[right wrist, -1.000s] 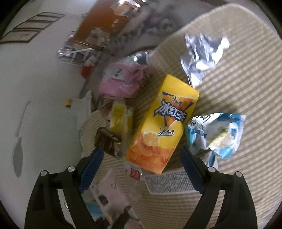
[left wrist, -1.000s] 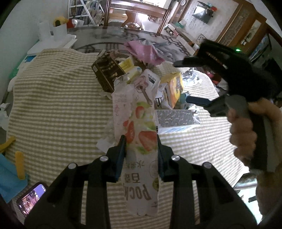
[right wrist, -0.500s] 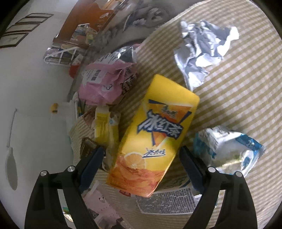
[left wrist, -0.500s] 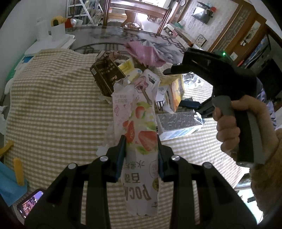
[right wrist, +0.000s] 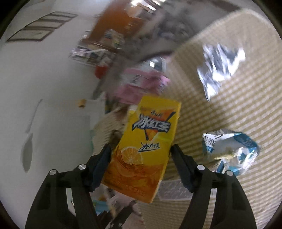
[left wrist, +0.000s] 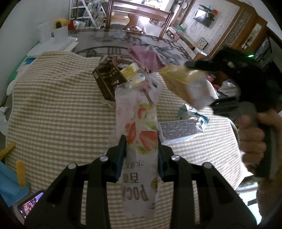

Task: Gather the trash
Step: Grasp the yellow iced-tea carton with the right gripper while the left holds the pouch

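While jaws close, right gripper [right wrist: 141,155] clasps carton [right wrist: 146,144] — aloft.

I see a home, a dining room I think: a table under a checked tablecloth [left wrist: 52,114], a wooden chair [left wrist: 141,12] behind it, a wall television [left wrist: 204,15], and framed pictures [right wrist: 40,33] on the wall.

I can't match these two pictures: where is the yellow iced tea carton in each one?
Left wrist view: yellow iced tea carton, blurred, upper right, off the cloth.
Right wrist view: carton, centre, between the closing fingers.
Shared landmark: blue-and-white wrapper on the checked cloth.
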`<state>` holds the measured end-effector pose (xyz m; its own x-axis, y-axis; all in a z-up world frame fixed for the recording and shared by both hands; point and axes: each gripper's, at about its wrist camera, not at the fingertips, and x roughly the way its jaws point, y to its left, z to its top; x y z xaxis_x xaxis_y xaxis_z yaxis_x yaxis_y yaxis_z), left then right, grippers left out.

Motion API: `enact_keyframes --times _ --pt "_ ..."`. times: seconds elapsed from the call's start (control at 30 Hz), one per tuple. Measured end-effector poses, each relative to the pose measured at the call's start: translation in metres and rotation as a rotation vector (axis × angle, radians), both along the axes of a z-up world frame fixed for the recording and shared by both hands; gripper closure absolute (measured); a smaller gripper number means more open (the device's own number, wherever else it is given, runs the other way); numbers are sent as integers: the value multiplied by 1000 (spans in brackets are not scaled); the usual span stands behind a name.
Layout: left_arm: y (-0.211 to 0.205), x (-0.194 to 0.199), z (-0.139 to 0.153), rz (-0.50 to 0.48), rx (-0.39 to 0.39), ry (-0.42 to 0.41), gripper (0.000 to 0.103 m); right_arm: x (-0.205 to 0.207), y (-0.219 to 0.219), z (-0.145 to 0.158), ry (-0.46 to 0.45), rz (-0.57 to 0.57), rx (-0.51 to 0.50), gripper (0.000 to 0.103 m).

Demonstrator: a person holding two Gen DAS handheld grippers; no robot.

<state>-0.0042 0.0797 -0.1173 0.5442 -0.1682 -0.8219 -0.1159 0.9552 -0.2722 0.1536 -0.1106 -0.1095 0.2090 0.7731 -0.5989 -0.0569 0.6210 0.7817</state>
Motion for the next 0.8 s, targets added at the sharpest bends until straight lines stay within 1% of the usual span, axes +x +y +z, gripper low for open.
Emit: enact_keyframes --times 0.03,0.07,0.1,0.2,0.27,0.33,0.4,0.43,0.53,0.6,0.67,0.7,0.73,0.8 --pt "0 0 1 -1 0 -2 74 -5 -1 8 -29 7 -1 38" --pt "-1 0 1 -2 1 -4 74 -11 -4 15 -58 16 -1 44" --pt "-2 0 2 -4 2 -5 74 -19 -8 24 -93 34 -9 53" --pt "-3 0 3 -5 3 -9 74 -38 -11 36 -160 66 -72 63" --pt "-3 2 3 -6 2 -10 74 -53 -11 39 -199 93 -134 62" --pt "-4 2 3 -5 1 -12 74 -59 -9 36 -228 92 -212 59" --pt "-5 4 3 -3 -2 -13 74 -62 -4 31 -243 94 -287 42" --pt "-5 4 3 -3 -2 -12 74 -63 -1 29 -243 106 -316 38" --pt "-5 3 1 -2 -4 -9 74 -68 16 22 -275 166 -405 34" --pt "-3 1 2 6 1 -10 74 -77 26 18 -314 204 -470 29" --pt "1 -1 2 21 0 -11 74 -89 28 12 -352 230 -513 26" --pt "2 -1 2 28 0 -10 74 -93 27 10 -369 238 -533 21" --pt "5 -3 2 36 -1 -8 74 -99 29 5 -392 249 -568 19" --pt "8 -3 0 49 -6 -3 74 -106 32 -6 -404 273 -624 17"
